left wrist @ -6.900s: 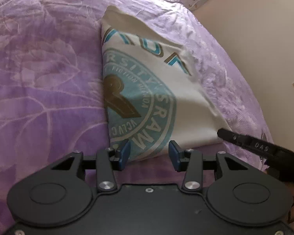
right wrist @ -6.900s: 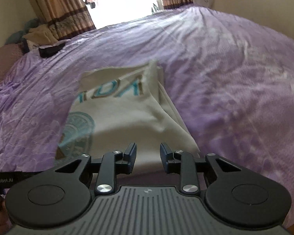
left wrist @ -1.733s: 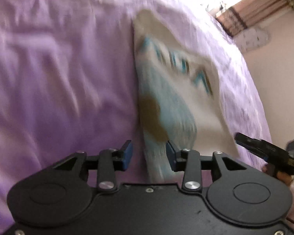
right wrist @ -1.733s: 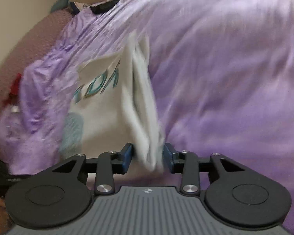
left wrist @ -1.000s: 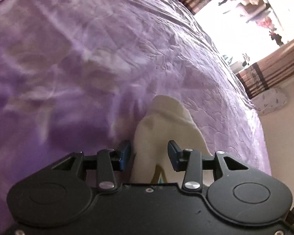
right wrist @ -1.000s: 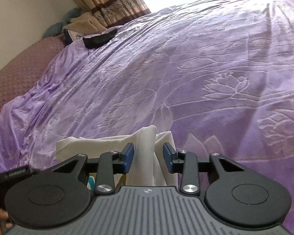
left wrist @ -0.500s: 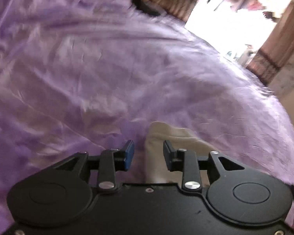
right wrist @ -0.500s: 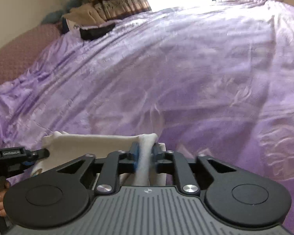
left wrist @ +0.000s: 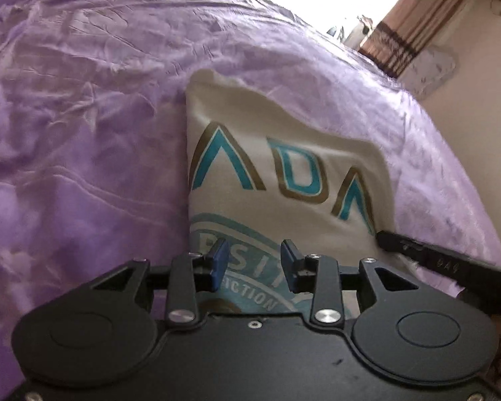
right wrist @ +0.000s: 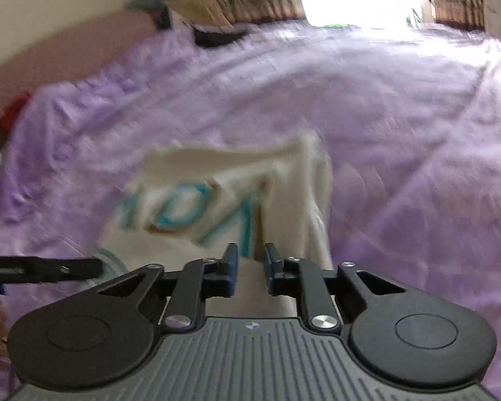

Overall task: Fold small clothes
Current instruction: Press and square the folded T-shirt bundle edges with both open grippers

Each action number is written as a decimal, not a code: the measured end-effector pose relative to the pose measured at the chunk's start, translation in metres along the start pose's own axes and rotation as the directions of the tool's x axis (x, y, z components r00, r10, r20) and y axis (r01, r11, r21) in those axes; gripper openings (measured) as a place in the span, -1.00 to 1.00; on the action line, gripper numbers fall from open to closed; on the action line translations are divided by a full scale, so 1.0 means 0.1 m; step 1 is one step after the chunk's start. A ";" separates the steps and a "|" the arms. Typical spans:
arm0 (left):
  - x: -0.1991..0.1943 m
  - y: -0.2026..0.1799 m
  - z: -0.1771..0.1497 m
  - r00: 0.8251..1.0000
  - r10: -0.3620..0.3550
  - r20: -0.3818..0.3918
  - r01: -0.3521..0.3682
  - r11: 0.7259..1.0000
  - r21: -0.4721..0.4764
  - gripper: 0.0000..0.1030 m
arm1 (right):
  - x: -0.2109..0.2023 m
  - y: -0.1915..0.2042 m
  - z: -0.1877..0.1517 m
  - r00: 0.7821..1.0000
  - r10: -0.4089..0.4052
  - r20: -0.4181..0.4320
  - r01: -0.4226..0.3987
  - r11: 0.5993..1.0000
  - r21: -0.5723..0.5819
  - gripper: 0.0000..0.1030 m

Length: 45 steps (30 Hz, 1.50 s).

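A folded cream T-shirt (left wrist: 284,180) with teal and brown letters and a round teal emblem lies flat on the purple bedspread (left wrist: 83,133). My left gripper (left wrist: 253,260) is open and empty just above the shirt's near part, over the emblem. The right gripper's finger shows at the shirt's right edge (left wrist: 417,250). In the right wrist view the shirt (right wrist: 237,200) is blurred. My right gripper (right wrist: 251,262) hovers over its near right part with the jaws a little apart and nothing between them.
The purple bedspread (right wrist: 417,133) fills both views. Striped curtains (left wrist: 407,33) and a bright window are at the far end. A pile of clothes and a dark object (right wrist: 213,33) lie at the bed's far left. A beige wall (left wrist: 484,100) stands on the right.
Both grippers carried the shirt's near edge forward over itself and let go. The right gripper was shut on the cloth half a second ago and now is open. The shirt lies folded shorter.
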State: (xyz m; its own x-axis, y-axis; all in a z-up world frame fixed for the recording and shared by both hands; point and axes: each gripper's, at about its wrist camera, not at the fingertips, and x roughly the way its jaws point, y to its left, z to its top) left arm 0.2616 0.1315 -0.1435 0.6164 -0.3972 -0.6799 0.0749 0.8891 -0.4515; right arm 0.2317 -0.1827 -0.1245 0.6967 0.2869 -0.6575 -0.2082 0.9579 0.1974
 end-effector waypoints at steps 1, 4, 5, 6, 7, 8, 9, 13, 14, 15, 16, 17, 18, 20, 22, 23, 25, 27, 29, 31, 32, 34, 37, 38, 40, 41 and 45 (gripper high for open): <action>0.07 -0.01 0.02 1.000 0.009 -0.016 -0.009 1.000 0.015 -0.29 | 0.04 -0.04 -0.02 1.000 -0.011 -0.008 0.011 1.000 0.006 -0.93; 0.04 -0.06 0.08 0.999 0.028 -0.021 -0.028 0.999 0.024 -0.29 | -0.01 -0.07 -0.01 1.000 0.002 -0.014 -0.001 1.000 0.031 -0.98; -0.04 -0.10 0.09 0.999 0.031 -0.015 -0.031 0.999 0.017 -0.29 | -0.08 -0.06 -0.01 1.000 0.000 -0.014 0.001 0.999 0.047 -0.92; -0.13 -0.12 0.08 1.000 0.022 -0.002 -0.022 1.000 0.008 -0.30 | -0.19 -0.03 -0.02 1.000 -0.002 0.005 0.002 0.998 0.059 -0.73; -0.25 -0.13 0.04 1.000 -0.005 0.018 0.005 1.000 -0.001 -0.28 | -0.34 -0.03 -0.02 0.999 0.006 0.036 -0.008 0.998 0.060 -0.70; -0.37 -0.15 -0.02 0.999 -0.028 0.029 0.028 1.000 -0.006 -0.27 | -0.44 -0.01 -0.03 0.998 0.017 0.054 -0.020 0.998 0.055 -0.69; -0.46 -0.18 -0.09 0.998 -0.044 0.036 0.044 0.999 -0.011 -0.26 | -0.56 0.01 -0.06 0.997 0.032 0.064 -0.035 0.998 0.048 -0.68; -0.66 -0.27 -0.45 0.998 -0.067 0.018 0.067 0.998 -0.002 -0.26 | -0.93 0.08 -0.32 0.996 0.042 0.078 -0.045 0.998 0.035 -0.68; -0.63 -0.27 -0.52 0.998 -0.059 0.003 0.059 0.998 -0.001 -0.26 | -0.97 0.09 -0.39 0.997 0.037 0.073 -0.040 0.999 0.034 -0.68; -0.59 -0.27 -0.58 0.999 -0.044 -0.015 0.043 0.999 -0.007 -0.26 | -0.98 0.10 -0.46 0.998 0.029 0.060 -0.032 0.999 0.034 -0.68; -0.54 -0.26 -0.66 0.999 -0.027 -0.039 0.026 0.999 -0.021 -0.26 | -0.96 0.10 -0.52 0.999 0.016 0.042 -0.018 0.999 0.038 -0.68; -0.50 -0.24 -0.70 0.999 -0.021 -0.048 0.020 1.000 -0.024 -0.26 | -0.92 0.09 -0.58 1.000 -0.004 0.023 0.002 0.999 0.046 -0.68; -0.46 -0.22 -0.74 0.999 -0.015 -0.045 0.015 1.000 -0.020 -0.25 | -0.88 0.07 -0.63 1.000 -0.029 0.002 0.029 0.998 0.058 -0.68; -0.41 -0.20 -0.79 0.999 -0.018 -0.042 0.017 1.000 -0.020 -0.25 | -0.81 0.04 -0.73 0.997 -0.071 -0.024 0.073 0.995 0.070 -0.68; -0.38 -0.20 -0.80 0.999 -0.018 -0.041 0.017 0.999 -0.030 -0.25 | -0.78 0.01 -0.79 0.997 -0.072 -0.038 0.076 0.992 0.103 -0.69; -0.37 -0.22 -0.79 0.999 -0.016 -0.041 0.015 1.000 -0.027 -0.25 | -0.79 0.01 -0.81 0.997 -0.070 -0.033 0.074 0.990 0.116 -0.70; -0.34 -0.24 -0.78 0.999 -0.008 -0.044 0.007 1.000 -0.019 -0.25 | -0.81 0.01 -0.82 0.997 -0.072 -0.029 0.076 0.988 0.135 -0.69; -0.37 -0.26 -0.81 0.999 -0.001 -0.043 0.000 1.000 -0.016 -0.24 | -0.83 0.02 -0.80 0.997 -0.075 -0.026 0.078 0.986 0.151 -0.69; -0.42 -0.28 -0.82 0.999 0.008 -0.040 -0.009 1.000 -0.022 -0.24 | -0.85 0.02 -0.80 0.996 -0.080 -0.028 0.083 0.984 0.159 -0.69; -0.48 -0.32 -0.80 0.999 0.017 -0.032 -0.018 0.999 -0.034 -0.25 | -0.91 0.02 -0.79 0.996 -0.089 -0.025 0.092 0.983 0.157 -0.69; -0.53 -0.34 -0.79 1.000 0.012 -0.024 -0.013 0.999 -0.038 -0.25 | -0.94 0.04 -0.78 0.996 -0.092 -0.023 0.094 0.983 0.155 -0.69; -0.64 -0.41 -0.77 1.000 -0.009 0.002 0.009 0.999 -0.037 -0.25 | -1.00 0.07 -0.75 0.996 -0.093 -0.011 0.094 0.984 0.149 -0.68; -0.79 -0.50 -0.79 0.999 -0.032 0.037 0.033 0.999 -0.024 -0.23 | -1.11 0.13 -0.69 0.996 -0.084 0.013 0.082 0.987 0.136 -0.67; -0.82 -0.52 -0.81 0.999 -0.033 0.042 0.034 0.999 -0.018 -0.23 | -1.14 0.17 -0.68 0.997 -0.079 0.019 0.075 0.988 0.132 -0.67; -0.81 -0.55 -0.86 0.999 -0.015 0.034 0.015 1.000 0.000 -0.22 | -1.18 0.22 -0.67 0.997 -0.072 0.024 0.069 0.990 0.121 -0.66; -0.78 -0.53 -0.88 1.000 0.002 0.023 -0.002 1.000 -0.001 -0.22 | -1.19 0.25 -0.67 0.997 -0.071 0.023 0.068 0.991 0.114 -0.64; -0.63 -0.40 -0.98 0.999 0.030 -0.026 -0.031 0.999 -0.037 -0.22 | -1.11 0.28 -0.72 0.997 -0.076 -0.005 0.076 0.992 0.101 -0.62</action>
State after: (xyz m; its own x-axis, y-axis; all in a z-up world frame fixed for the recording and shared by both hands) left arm 0.1432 0.0985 -0.1391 0.5975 -0.3762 -0.7081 0.0266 0.8919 -0.4514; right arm 0.0995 -0.1879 -0.0985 0.7071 0.2134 -0.6741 -0.0843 0.9720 0.2193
